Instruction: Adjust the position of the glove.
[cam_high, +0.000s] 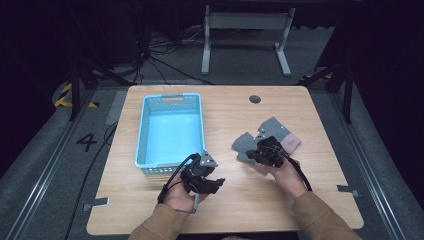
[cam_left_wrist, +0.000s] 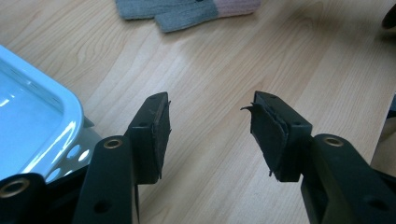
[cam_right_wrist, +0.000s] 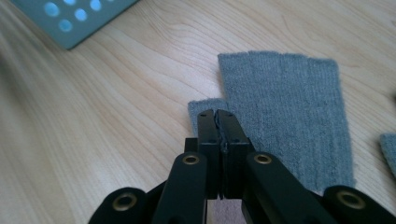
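The right gripper (cam_high: 264, 152) is hovering over the grey gloves (cam_high: 260, 137) lying right of the blue basket (cam_high: 170, 129), its jaws pressed together on nothing. The left gripper (cam_high: 216, 183) is waiting near the basket's near edge, jaws spread, probably ready to help.

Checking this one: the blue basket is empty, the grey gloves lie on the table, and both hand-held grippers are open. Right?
Not quite. The right hand-held gripper is shut, jaws pressed together over a grey glove, as the right gripper view shows. The left hand-held gripper is open; the blue basket is empty.
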